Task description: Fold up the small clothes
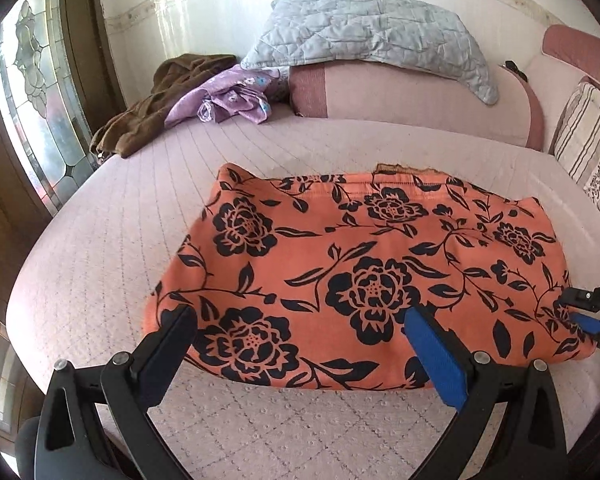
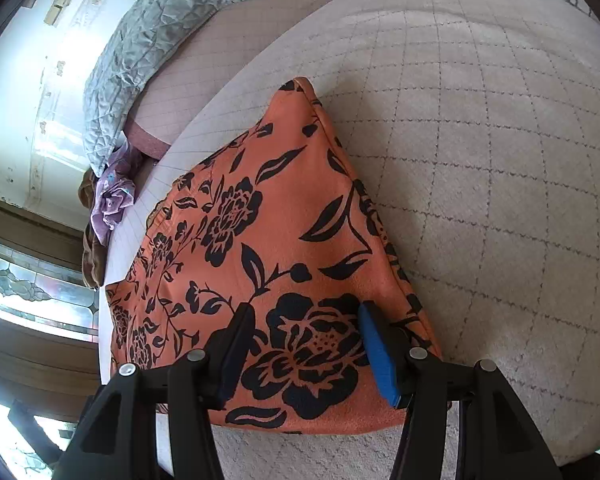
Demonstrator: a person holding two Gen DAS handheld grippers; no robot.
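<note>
Lying flat, orange floral garment (image 1: 364, 264), unlabelled

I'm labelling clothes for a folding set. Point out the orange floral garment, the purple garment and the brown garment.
orange floral garment (image 1: 364, 280), left wrist view, middle flower.
purple garment (image 1: 228, 100), left wrist view, crumpled centre.
brown garment (image 1: 144, 120), left wrist view, middle fold.

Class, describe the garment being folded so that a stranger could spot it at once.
Start at the bed with its pale quilted cover. Near its front edge lies a flat garment. It alone is orange with black flowers; the brown and lilac clothes lie crumpled at the back.
</note>
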